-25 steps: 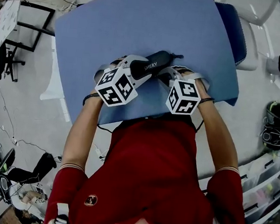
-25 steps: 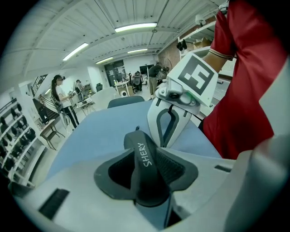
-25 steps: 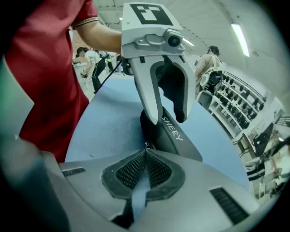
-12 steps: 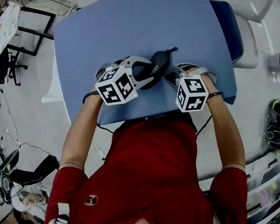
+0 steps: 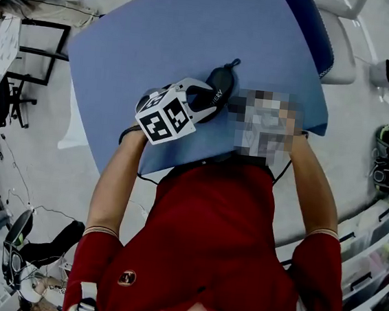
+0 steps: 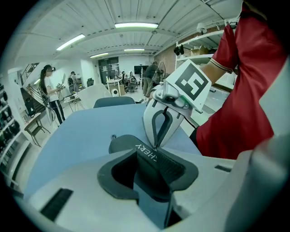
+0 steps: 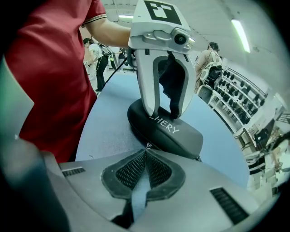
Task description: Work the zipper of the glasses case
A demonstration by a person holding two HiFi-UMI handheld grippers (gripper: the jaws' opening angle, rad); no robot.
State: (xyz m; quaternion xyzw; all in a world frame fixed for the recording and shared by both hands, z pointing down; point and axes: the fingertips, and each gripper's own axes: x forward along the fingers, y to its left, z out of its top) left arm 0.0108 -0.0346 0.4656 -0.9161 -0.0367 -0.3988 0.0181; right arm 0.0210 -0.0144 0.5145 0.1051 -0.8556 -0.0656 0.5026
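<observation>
- Carrying everything under the glasses case point(image 5: 219, 85) is a blue counter point(image 5: 158, 44). Its top spreads wide on every side of the case and holds nothing else that shows.
- On the near side of the case stands a person in a red shirt point(image 5: 206, 242). Both bare forearms reach forward to the case, one on each side of it.
- Beyond the case and off to its right, a dark blue chair seat point(image 5: 318, 33) sits tucked against the counter's far edge.
- The case itself is dark, rounded and long. It lies flat on the counter near the person's edge, and its length runs away from the person, slanting to the right.
- At the case's near-left end, the left gripper point(image 7: 164, 114) comes down at a slant. Its white fingers point(image 7: 147, 68) straddle the case and clamp on it, one finger on each flank.
- Behind the case on that same side, the left gripper's marker cube point(image 5: 162, 117) rides above the person's left wrist.
- At the case's right side, the right gripper point(image 6: 156, 145) points steeply down, with its tips touching the case's edge. A mosaic patch covers this gripper in the head view.
- In the right gripper view, its ribbed fingers point(image 7: 131, 170) are pressed together with no gap at the front.
- White lettering point(image 7: 166, 125) reading "CHERY" runs along the case's top, close to where both grippers meet it.
- Right at the case's seam, a small pale zipper pull point(image 7: 147, 146) is pinched at the tips of the right gripper's fingers.
</observation>
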